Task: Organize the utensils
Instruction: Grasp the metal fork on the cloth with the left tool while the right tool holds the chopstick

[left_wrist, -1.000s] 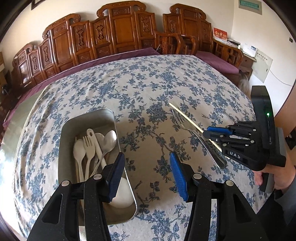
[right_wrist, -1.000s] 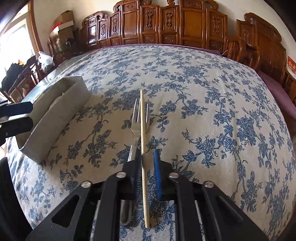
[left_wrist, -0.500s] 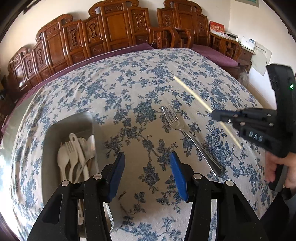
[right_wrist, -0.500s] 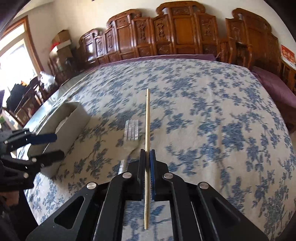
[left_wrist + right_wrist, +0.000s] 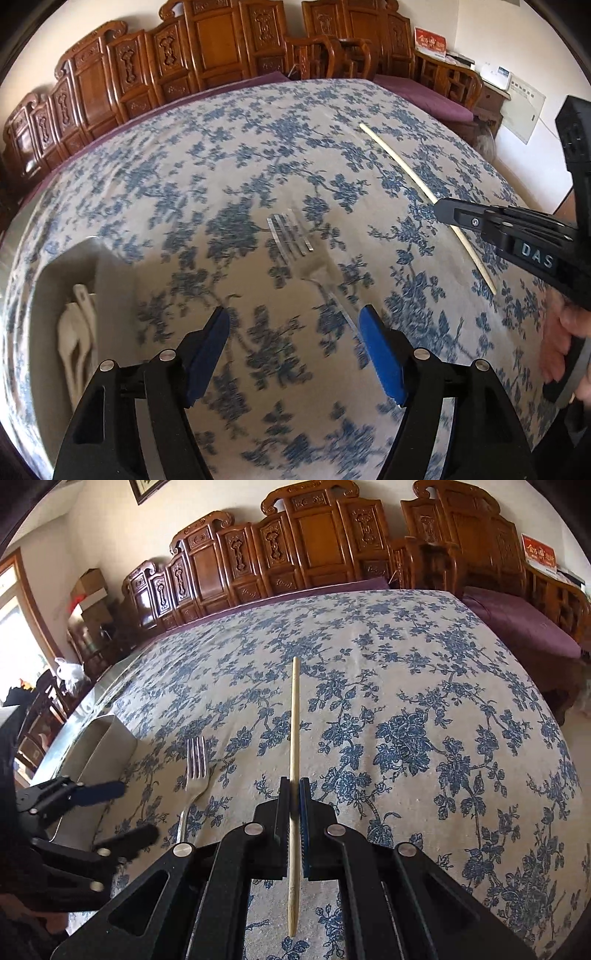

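My right gripper (image 5: 294,786) is shut on a pale wooden chopstick (image 5: 294,716) and holds it above the floral tablecloth; it also shows in the left wrist view (image 5: 406,170), where the right gripper (image 5: 443,212) is at the right. A metal fork (image 5: 195,768) lies on the cloth to its left; in the left wrist view the fork (image 5: 295,240) lies just ahead of my open, empty left gripper (image 5: 295,328). A metal tray (image 5: 55,277) at the left holds pale plastic utensils (image 5: 75,332).
The tray (image 5: 103,746) and my left gripper (image 5: 125,812) show at the left in the right wrist view. Carved wooden chairs (image 5: 314,546) line the table's far edge. A purple cushioned bench (image 5: 517,624) stands at the right.
My right gripper closed on the chopstick and lifted it up off the cloth, away from the fork. My left gripper moved right from over the tray towards the fork.
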The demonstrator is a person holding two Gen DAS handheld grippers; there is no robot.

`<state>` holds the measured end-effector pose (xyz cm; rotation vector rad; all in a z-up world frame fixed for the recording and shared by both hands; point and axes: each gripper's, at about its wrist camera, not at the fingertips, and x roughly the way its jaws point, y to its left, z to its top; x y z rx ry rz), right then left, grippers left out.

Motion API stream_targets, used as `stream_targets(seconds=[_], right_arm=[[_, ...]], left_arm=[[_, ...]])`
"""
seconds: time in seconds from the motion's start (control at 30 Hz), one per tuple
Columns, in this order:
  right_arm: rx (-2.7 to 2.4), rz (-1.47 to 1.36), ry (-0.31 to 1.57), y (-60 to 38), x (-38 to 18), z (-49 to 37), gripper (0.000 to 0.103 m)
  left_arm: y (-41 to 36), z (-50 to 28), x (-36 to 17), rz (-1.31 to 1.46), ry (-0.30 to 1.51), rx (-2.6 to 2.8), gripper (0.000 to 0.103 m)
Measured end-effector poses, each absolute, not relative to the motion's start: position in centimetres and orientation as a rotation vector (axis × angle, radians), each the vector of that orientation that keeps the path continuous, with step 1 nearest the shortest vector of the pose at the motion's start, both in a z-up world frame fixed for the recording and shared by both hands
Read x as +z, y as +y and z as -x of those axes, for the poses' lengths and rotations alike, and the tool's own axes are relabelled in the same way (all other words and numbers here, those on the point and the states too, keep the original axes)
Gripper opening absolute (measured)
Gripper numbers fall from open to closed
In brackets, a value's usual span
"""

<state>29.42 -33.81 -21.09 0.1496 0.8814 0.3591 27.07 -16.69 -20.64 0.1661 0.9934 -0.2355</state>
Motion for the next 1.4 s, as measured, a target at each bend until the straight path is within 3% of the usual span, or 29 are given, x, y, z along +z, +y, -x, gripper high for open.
stream_targets(seconds=[0.27, 0.4, 0.47, 0.53, 0.73, 1.03, 1.4], right_arm=[[0.357, -0.183, 0.864, -34.4, -20.5, -29.3, 0.006], [0.352, -0.209, 0.856, -34.9, -20.2, -29.3, 0.006], [0.348, -0.213, 0.858, -35.1, -20.3, -29.3, 0.006], [0.348, -0.214, 0.857, -35.1, -20.2, -29.2, 0.006], [0.353, -0.212, 0.854, -35.0, -20.1, -29.1, 0.006], [0.363, -0.201, 0.860, -34.4, -20.0, -29.0, 0.006], [0.441, -0.128, 0.910, -31.4, -20.9, -28.4, 0.006]], left_arm=[[-18.7, -27.8, -21.6, -0.136, 0.999, -0.237, 0.066], [-19.6, -28.1, -21.9, -0.128, 1.008, -0.239, 0.050], [-19.8, -28.2, -22.0, -0.123, 1.009, -0.237, 0.050], [-19.9, -28.3, -22.2, -0.122, 1.019, -0.230, 0.032], [-19.2, -28.3, -22.8, -0.140, 1.043, -0.207, 0.017], [-17.6, -27.8, -22.7, -0.148, 1.045, -0.180, 0.006], [-15.9, -24.6, -21.9, -0.175, 1.039, -0.194, 0.006]])
